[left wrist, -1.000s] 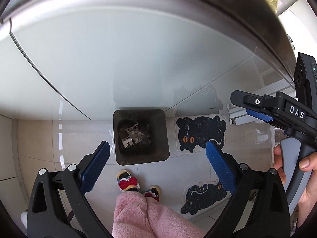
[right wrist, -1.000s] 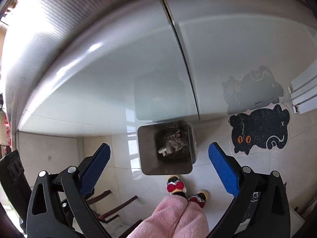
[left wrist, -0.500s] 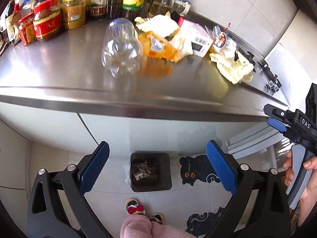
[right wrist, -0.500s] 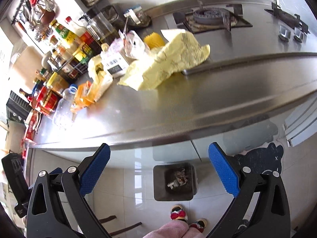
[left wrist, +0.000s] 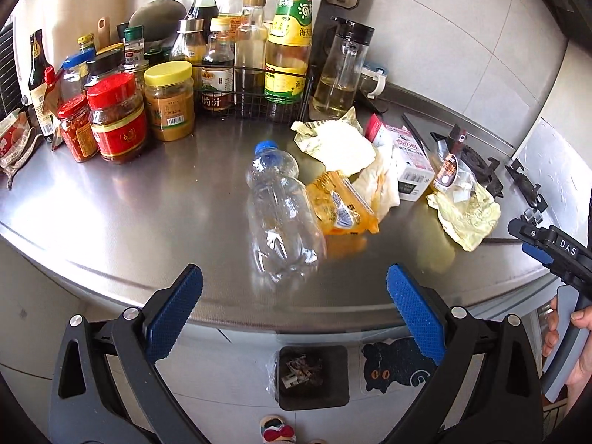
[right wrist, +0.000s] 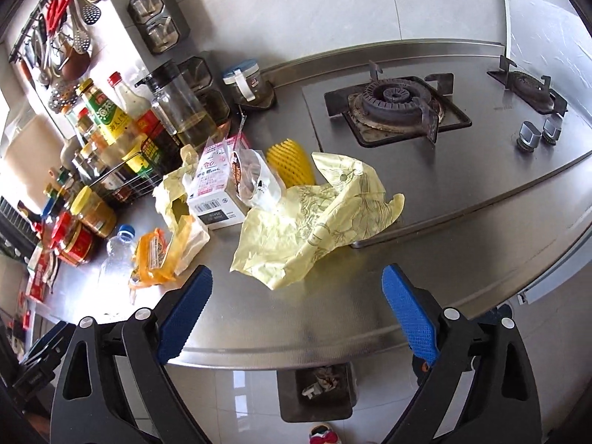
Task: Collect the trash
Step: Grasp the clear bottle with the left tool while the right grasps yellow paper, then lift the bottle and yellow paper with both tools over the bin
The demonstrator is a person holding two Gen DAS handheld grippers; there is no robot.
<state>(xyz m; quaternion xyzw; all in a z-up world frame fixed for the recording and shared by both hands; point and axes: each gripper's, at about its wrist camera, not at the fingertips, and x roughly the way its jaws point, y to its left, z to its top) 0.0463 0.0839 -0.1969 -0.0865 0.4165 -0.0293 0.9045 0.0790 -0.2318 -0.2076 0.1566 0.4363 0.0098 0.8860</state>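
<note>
Trash lies on the steel counter [left wrist: 148,222]: an empty clear plastic bottle [left wrist: 279,214] on its side, an orange wrapper [left wrist: 342,207], crumpled yellow paper [right wrist: 314,218], a small carton [right wrist: 214,192] and a clear packet [right wrist: 255,181]. A dark bin [left wrist: 314,377] with scraps stands on the floor below the counter edge; it also shows in the right wrist view [right wrist: 320,388]. My left gripper [left wrist: 294,310] is open and empty, just short of the bottle. My right gripper [right wrist: 296,314] is open and empty, in front of the yellow paper.
Sauce bottles and jars [left wrist: 162,88] crowd the back left of the counter. A gas hob [right wrist: 396,107] sits at the right. A black cat mat [left wrist: 396,366] lies on the floor beside the bin. Utensils [right wrist: 63,33] hang on the wall.
Both grippers have swung up from looking down at the bin and cabinet front to facing the countertop and its trash. Both stay open and empty.
</note>
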